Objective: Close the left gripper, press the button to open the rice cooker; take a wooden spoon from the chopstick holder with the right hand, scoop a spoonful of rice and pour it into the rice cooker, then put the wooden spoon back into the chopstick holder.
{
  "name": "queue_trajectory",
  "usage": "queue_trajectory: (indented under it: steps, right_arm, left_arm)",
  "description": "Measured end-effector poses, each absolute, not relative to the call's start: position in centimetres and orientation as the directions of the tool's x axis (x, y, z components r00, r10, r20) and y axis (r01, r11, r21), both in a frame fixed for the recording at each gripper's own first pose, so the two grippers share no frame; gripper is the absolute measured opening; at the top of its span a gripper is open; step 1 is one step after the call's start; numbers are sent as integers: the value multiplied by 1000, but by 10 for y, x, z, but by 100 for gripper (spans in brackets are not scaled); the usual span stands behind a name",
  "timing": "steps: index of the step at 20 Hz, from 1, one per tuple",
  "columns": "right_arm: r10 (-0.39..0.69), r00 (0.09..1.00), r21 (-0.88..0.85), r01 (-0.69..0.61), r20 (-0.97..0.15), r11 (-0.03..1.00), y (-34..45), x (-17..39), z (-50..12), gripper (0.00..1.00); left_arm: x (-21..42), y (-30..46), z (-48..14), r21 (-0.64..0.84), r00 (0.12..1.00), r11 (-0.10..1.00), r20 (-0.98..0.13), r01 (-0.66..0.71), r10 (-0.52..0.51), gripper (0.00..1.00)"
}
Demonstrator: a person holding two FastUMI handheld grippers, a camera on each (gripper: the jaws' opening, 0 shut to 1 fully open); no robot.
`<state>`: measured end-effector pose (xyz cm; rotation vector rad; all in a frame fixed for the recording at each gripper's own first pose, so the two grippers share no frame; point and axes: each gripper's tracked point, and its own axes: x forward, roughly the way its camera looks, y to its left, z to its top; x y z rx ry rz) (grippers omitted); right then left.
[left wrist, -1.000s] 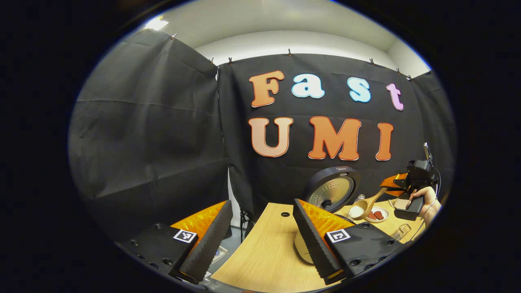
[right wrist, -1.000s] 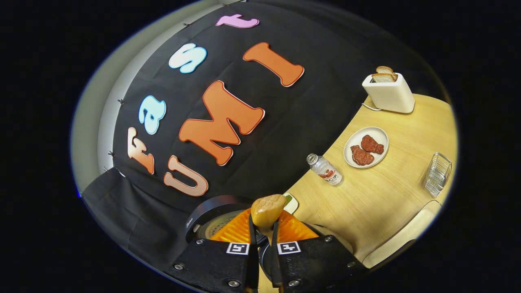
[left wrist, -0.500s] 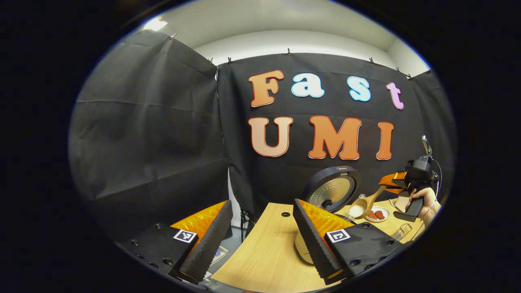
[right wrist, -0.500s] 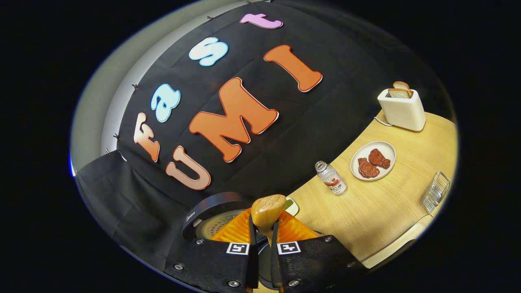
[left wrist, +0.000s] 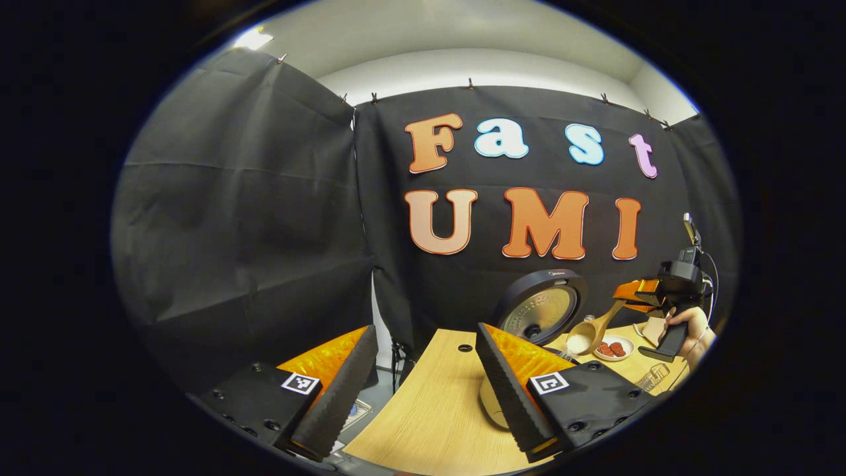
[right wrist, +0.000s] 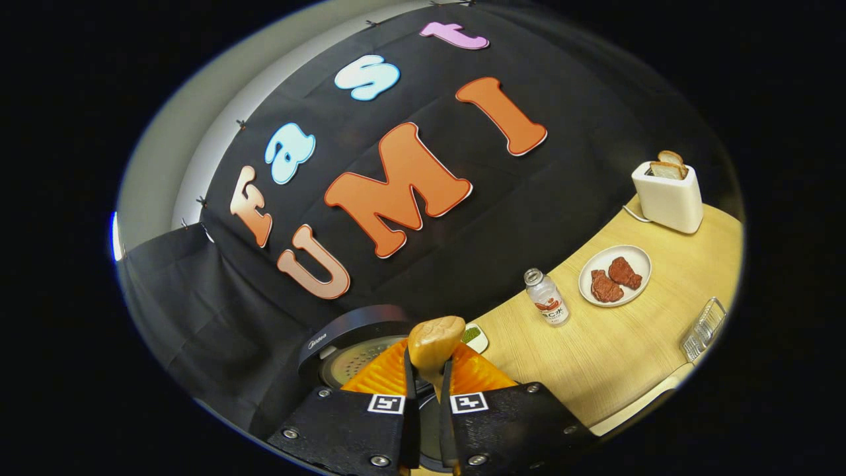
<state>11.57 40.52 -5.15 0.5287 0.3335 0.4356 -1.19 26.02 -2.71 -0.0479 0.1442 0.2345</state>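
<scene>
Your wooden surface [right wrist: 615,357] carried everything, and at its back edge the rice cooker [left wrist: 540,308] stood with its round lid raised, so I judge the button press finished. Past it sat the white toaster [right wrist: 667,197] with bread in its slots, then the plate of red meat pieces [right wrist: 615,275], the small capped bottle [right wrist: 546,297], a little dish with something green [right wrist: 473,337] near the cooker, and the wire chopstick holder [right wrist: 703,328] near the surface's front edge, well apart from the cooker.

Your left gripper [left wrist: 423,390] hung wide, holding nothing, low over the near end of the surface. Your right gripper [right wrist: 428,423] was clamped narrow on the handle of the wooden spoon [left wrist: 589,334]. From the left gripper view, the spoon's bowl held a small heap of white rice [left wrist: 577,342] and slanted down just beside the open lid, while your hand [left wrist: 687,325] gripped the tool's handle. In the right gripper view the back of the spoon's bowl hid the pot's mouth.

I judge you were at the pouring step. Next you needed to bring the bowl squarely over the pot and roll your wrist so the rice dropped inside, then carry the spoon across to the chopstick holder.
</scene>
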Motion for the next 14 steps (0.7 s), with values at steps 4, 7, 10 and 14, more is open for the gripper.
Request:
queue_trajectory:
  steps: [4,7,10,14]
  right_arm:
    - [484,857,506,-343,-175,791,410,113,-48,11]
    - [489,857,456,-375,-161,807,413,109,-45,11]
    - [492,857,398,-401,-156,825,416,106,-46,11]
    - [505,852,324,-443,-140,836,423,102,-44,11]
  left_arm:
    - [-13,261,-28,-32,962,971,-150,-237,230,100]
    - [-12,263,-26,-33,962,971,-148,-238,231,100]
    - [-12,263,-27,-35,962,971,-149,-238,230,100]
    - [-13,263,-29,-29,961,971,-153,-239,232,100]
